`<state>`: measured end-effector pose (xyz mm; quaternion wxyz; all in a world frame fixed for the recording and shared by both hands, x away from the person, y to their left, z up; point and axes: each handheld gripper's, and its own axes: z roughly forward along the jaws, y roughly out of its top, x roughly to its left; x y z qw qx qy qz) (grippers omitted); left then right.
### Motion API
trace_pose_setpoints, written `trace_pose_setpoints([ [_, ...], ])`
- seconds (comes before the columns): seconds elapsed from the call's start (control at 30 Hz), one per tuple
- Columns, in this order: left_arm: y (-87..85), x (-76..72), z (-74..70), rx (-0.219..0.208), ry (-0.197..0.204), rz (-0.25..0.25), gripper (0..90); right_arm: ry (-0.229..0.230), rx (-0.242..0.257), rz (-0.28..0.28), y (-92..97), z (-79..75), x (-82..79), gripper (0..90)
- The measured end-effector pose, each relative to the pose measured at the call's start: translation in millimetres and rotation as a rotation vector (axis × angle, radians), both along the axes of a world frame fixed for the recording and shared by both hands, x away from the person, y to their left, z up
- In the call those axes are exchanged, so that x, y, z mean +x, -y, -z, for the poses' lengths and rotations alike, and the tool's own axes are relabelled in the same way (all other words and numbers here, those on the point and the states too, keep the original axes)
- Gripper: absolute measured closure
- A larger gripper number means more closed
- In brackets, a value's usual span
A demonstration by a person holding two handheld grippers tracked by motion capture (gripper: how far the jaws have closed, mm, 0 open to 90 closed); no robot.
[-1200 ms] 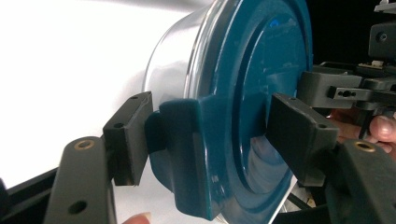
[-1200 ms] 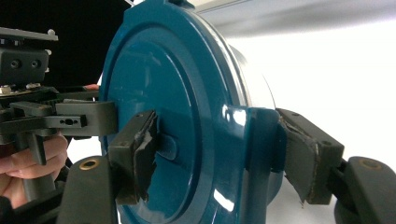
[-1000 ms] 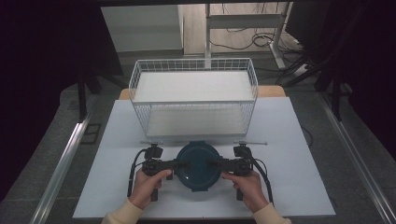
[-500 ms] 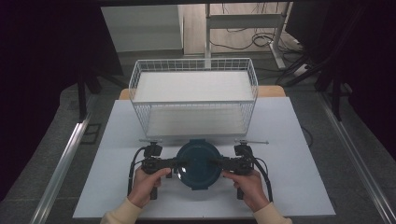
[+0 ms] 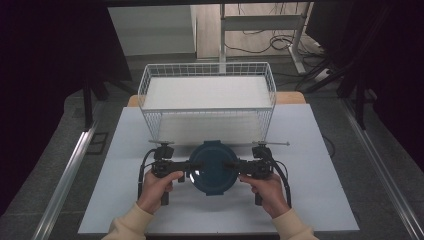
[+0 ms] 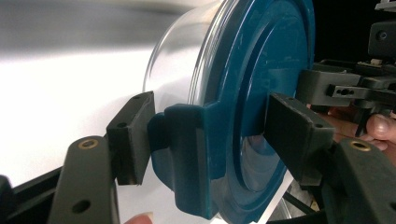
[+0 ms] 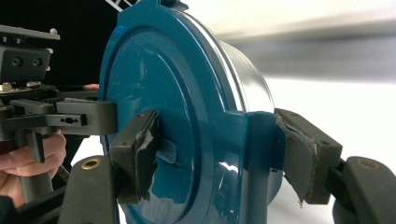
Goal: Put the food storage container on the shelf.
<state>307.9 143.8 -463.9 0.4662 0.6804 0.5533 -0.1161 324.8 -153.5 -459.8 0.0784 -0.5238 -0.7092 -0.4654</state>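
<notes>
- High view: a round container with a dark teal lid (image 5: 214,166) is seen at the near middle of the white surface (image 5: 320,190), held between two hand-held grippers.
- The left hand-held gripper (image 5: 196,165) is clamped on the container's left edge; the right hand-held gripper (image 5: 231,165) is clamped on its right edge.
- Each hand-held gripper is gripped by a hand, with cream sleeves (image 5: 131,226) entering from the bottom edge.
- A white wire basket (image 5: 150,85) is seen just behind the container, toward the far side of the surface; whether the two touch cannot be told.
- Whether the container rests on the surface or is lifted clear of it cannot be told from above.
- Left gripper view: the left hand-held gripper (image 6: 210,140) is closed on a teal latch tab (image 6: 184,154) at the lid's rim, one pad on the tab's outer side, the other pressed against the lid's top face.
- The clear wall of the container (image 6: 175,70) is seen beside the teal lid.
- The other hand-held gripper is seen beyond the lid, at the right of the picture.
- Right gripper view: the right hand-held gripper (image 7: 219,144) is closed across the lid's edge, one pad on the lid's face, the other on the outer side of a latch tab (image 7: 257,154).
- Frayed, torn pad covering (image 7: 145,154) is noted on both jaws.
- The left hand-held gripper and its fingers are seen past the lid, at the left of the picture.
</notes>
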Motion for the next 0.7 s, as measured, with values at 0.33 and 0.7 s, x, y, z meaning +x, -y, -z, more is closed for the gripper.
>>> trace_pose_setpoints([
  [0.33, -1.3, 8.5, -35.0, 0.003, 0.050, 0.001, 35.4, 0.042, 0.008, 0.003, -0.2, -32.8, 8.3, 33.5],
  [0.7, -6.6, 15.6, -72.4, -0.006, 0.103, -0.005, 35.8, 0.083, 0.011, 0.002, -4.9, -73.3, 16.0, 33.6],
])
